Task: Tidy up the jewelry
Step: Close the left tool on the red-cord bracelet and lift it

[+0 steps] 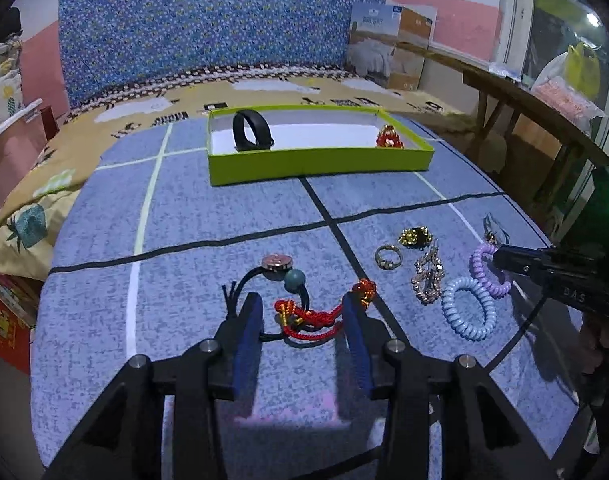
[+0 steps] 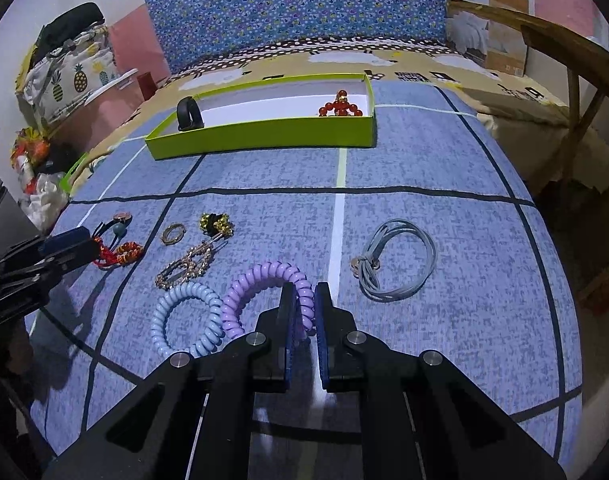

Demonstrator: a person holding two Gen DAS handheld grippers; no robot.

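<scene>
Left wrist cam: my left gripper [image 1: 302,312] has its jaws spread wide, w/ the red braided cord bracelet [image 1: 310,318] lying between the blue pads, nothing pinched. The cord has shiny orange-red beads at one end, and a black elastic hair tie [image 1: 278,270] w/ a round teal bead and a flat disc sits just behind it. Off to the right on the speckled blue cloth [image 1: 208,232]: a thin metal ring [image 1: 387,257], a gold glittery clip [image 1: 414,237], a rhinestone hairpin [image 1: 426,276], and a pale blue coil hair tie [image 1: 468,308]. Far side, the lime green box [image 1: 316,160] holds a black band [image 1: 251,131] standing on edge and a red bead piece [image 1: 389,138].

Right wrist cam: right gripper [image 2: 304,308] is squeezed narrow on the purple coil hair tie [image 2: 260,284], springy plastic spiral pinched between the pads. The blue coil touches it on the left. A grey cord loop [image 2: 400,260] lies well apart on the right, flat on the cloth.
</scene>
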